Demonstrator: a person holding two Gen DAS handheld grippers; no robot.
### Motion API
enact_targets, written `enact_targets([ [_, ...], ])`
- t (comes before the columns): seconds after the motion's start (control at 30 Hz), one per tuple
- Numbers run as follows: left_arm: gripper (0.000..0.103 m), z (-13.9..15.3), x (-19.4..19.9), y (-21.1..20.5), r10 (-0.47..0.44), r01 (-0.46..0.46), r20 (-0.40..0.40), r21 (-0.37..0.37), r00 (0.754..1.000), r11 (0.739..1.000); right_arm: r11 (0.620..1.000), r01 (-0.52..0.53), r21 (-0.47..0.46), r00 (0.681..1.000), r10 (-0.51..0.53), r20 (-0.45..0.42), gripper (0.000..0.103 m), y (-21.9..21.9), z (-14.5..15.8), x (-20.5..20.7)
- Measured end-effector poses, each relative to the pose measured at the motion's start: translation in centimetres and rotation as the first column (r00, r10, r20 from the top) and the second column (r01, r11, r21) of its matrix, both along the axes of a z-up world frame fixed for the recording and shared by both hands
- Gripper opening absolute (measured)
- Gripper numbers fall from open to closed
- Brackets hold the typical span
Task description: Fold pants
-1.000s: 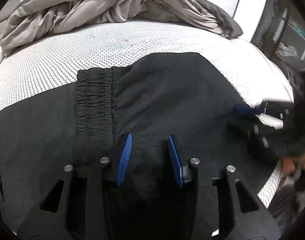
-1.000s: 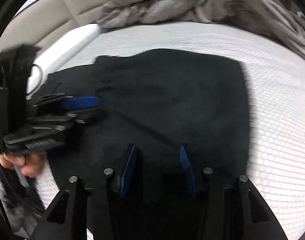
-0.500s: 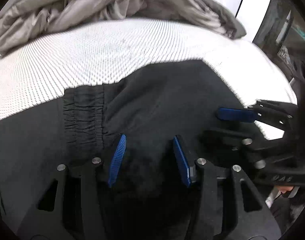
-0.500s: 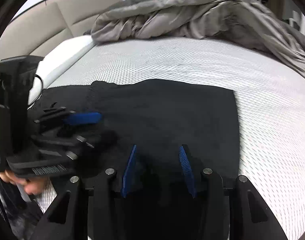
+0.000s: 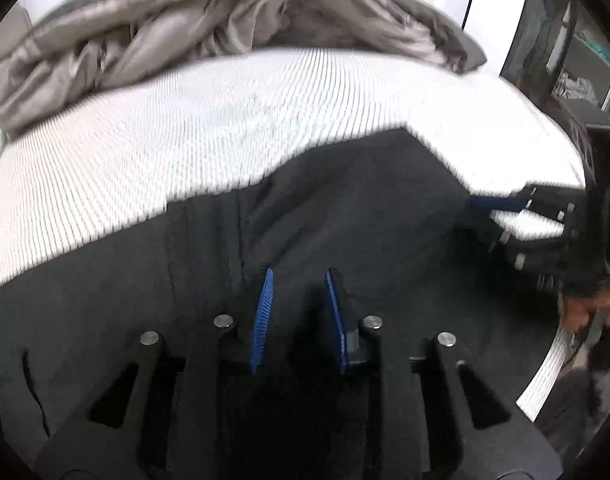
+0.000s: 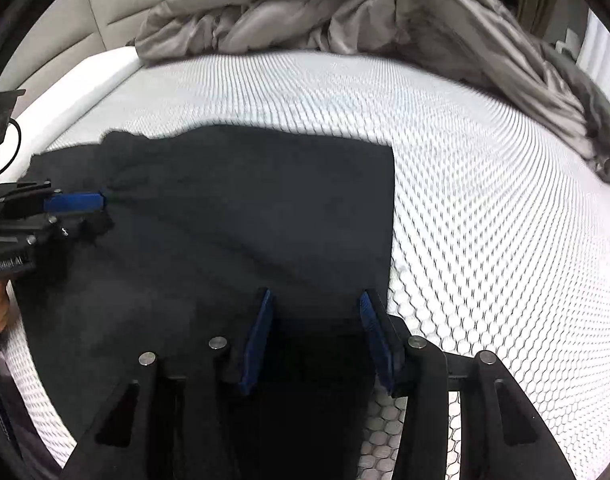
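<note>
White honeycomb-patterned bed fills both views. Left tool hangs with its blue pads parted, nothing between them, low over the black pants. Right tool is likewise released, spread wide above the pants near their right edge. Farther back, a crumpled grey duvet lies heaped along the bed's far side.

Both wrist views low over pants

White mesh bed, black pants, grey duvet
</note>
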State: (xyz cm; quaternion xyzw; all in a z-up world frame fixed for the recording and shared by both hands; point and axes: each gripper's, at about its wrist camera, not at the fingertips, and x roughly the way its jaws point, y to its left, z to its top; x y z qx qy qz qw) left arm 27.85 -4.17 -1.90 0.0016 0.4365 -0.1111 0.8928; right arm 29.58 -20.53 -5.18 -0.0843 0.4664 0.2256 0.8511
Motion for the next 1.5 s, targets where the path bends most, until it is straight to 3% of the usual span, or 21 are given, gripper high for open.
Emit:
enact_targets([
  [0.1,0.024,-0.4,1.9,-0.1,0.028,-0.029,-0.014,-0.065,1.000,0.997,0.996,-0.038,0.085,0.999,0.039,-0.007,0.047,2.2,1.0,0.5],
  [0.2,0.024,-3.4,4.0,-0.2,0.048,-0.051,-0.077,-0.031,0.996,0.998,0.995,-0.057,0.078,0.997,0.060,-0.037,0.047,5.2,-0.7,2.4],
  [0.27,0.023,-3.9,4.0,0.4,0.039,-0.044,-0.073,-0.059,0.997,0.997,0.997,-0.071,0.028,0.995,0.073,-0.070,0.047,6.4,-2.2,2.8],
  [0.33,0.022,-3.3,3.8,1.2,0.051,-0.057,-0.069,-0.090,0.996,0.994,0.997,-0.079,0.003,0.995,0.079,-0.053,0.047,5.7,-1.9,2.7],
  [0.47,0.022,-3.4,2.9,2.3,0.036,-0.041,-0.052,-0.099,0.998,0.994,0.989,0.050,-0.139,0.999,-0.049,0.011,0.048,1.8,-1.9,3.7],
  [0.5,0.022,-3.5,2.8,2.2,0.033,-0.037,-0.048,-0.090,0.998,0.995,0.989,0.083,-0.119,0.997,-0.084,-0.002,0.054,0.5,-2.1,3.7],
  [0.6,0.023,-3.0,2.2,1.4,0.025,-0.025,-0.026,-0.017,0.999,1.000,0.990,0.133,-0.050,0.990,-0.135,-0.037,0.055,-1.5,-1.8,3.6],
  [0.7,0.023,-1.2,1.1,1.1,0.043,-0.043,0.026,-0.035,0.999,0.998,0.985,0.161,-0.065,0.987,-0.159,0.032,0.055,-1.4,0.4,2.6],
  [0.8,0.028,-0.4,1.5,1.0,0.069,-0.066,0.076,-0.043,0.995,0.997,0.991,0.134,0.018,0.988,-0.135,0.077,0.055,-0.2,2.9,1.2],
  [0.93,0.027,-3.5,4.3,1.5,0.111,-0.111,0.004,0.014,0.994,0.994,0.996,0.026,0.091,1.000,-0.025,-0.008,0.055,4.0,1.4,1.8],
  [1.03,0.023,-3.8,4.3,2.0,0.109,-0.109,0.008,0.010,0.994,0.994,0.999,-0.047,0.006,0.998,0.047,-0.031,0.054,7.3,-1.2,2.7],
  [1.1,0.022,-3.8,4.0,2.5,0.113,-0.113,0.010,-0.001,0.994,0.994,0.996,-0.073,-0.044,0.997,0.073,-0.008,0.054,6.8,-1.9,2.3],
  [1.17,0.022,-3.8,3.6,3.0,0.108,-0.108,0.008,-0.007,0.994,0.994,0.992,0.000,-0.128,1.000,0.002,0.018,0.055,4.2,-1.9,2.4],
  [1.27,0.022,-3.7,3.3,3.7,0.115,-0.115,-0.003,-0.032,0.993,0.993,0.989,0.100,-0.113,0.995,-0.100,0.006,0.056,0.2,-1.8,3.2],
  [1.37,0.022,-2.8,3.4,3.5,0.136,-0.136,0.005,0.001,0.991,0.991,0.989,0.118,-0.084,0.993,-0.118,-0.001,0.056,-0.6,-1.2,3.0],
  [1.5,0.022,0.0,2.7,2.9,0.173,-0.173,0.086,0.001,0.981,0.985,0.981,0.126,-0.147,0.986,-0.107,0.126,0.056,1.3,1.2,2.2],
])
